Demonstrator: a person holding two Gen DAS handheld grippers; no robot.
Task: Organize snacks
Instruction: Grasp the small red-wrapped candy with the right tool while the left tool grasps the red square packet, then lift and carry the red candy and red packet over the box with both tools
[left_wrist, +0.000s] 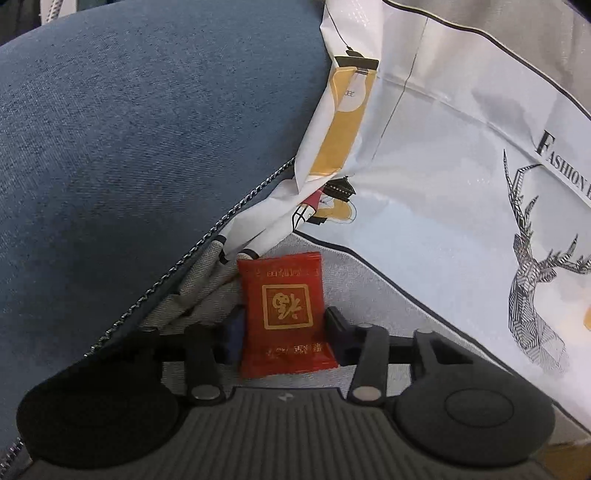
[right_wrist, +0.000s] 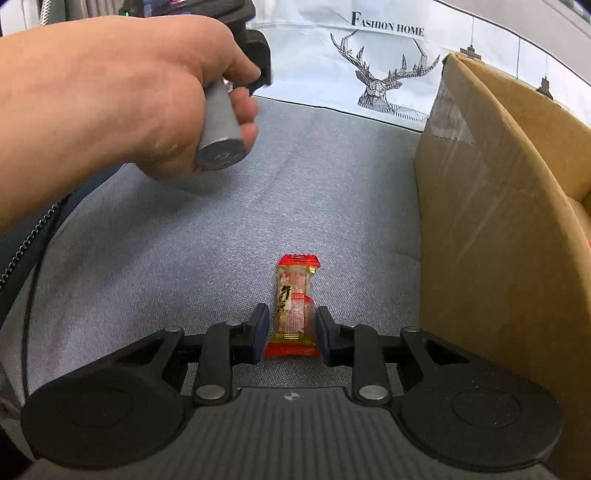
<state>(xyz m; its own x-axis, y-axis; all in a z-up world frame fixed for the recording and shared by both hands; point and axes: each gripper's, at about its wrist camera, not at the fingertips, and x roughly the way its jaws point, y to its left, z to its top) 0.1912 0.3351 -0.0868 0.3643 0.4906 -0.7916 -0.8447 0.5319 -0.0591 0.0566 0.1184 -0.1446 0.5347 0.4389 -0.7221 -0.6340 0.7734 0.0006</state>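
Low in the centre of the left wrist frame, the left gripper has a red packet standing between its fingers, the pads right at its edges; it looks pinched, though a thin gap on the right side can't be ruled out. The packet sits on grey fabric, tucked close to a crumpled printed bag that fills the upper right, with a blue cushion bulging over the upper left and a zip line running along its edge.

Over to the right wrist frame: the right gripper straddles a slim snack bar at bottom centre. The fingers are narrowly spread, pads just beside the wrapper on both sides, a sliver of daylight showing, so no firm pinch yet by my reading.

So both tools are at the pick-up step. Next call: squeeze home on the bar, then lift each snack and carry it, most likely to the cardboard box towering along the right edge.

In the way: the box's tall wall stands just beside the bar, so a clear lift is needed. Upper left, the person's hand on the other tool's handle crowds that side. The bag's loose folds hang near the packet and may snag.
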